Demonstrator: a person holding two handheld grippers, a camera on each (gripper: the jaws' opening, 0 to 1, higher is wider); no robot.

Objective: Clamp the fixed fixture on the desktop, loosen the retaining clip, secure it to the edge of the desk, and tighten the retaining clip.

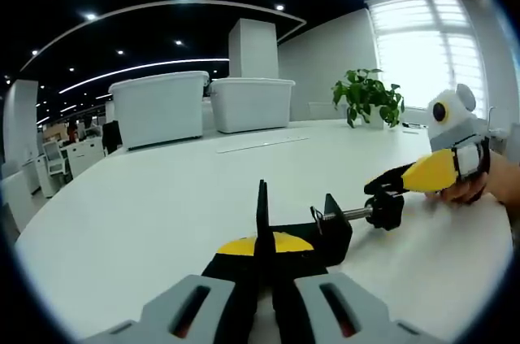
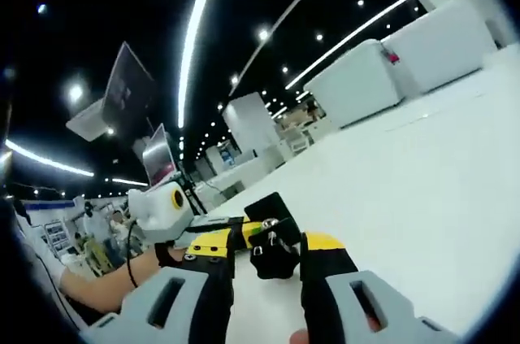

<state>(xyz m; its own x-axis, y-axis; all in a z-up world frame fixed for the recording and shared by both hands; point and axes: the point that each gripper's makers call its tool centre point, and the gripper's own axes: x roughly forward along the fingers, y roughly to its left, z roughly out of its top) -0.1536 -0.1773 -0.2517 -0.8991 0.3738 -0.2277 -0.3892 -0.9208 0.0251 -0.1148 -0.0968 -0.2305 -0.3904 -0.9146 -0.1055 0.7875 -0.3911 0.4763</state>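
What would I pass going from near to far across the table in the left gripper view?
Left claw gripping the black clamp → bare white tabletop → two white storage bins → white pillar.

We find both cameras low over the white round desk [image 1: 162,198], close in, facing each other across the black metal screw clamp [image 1: 325,230], which both views share.
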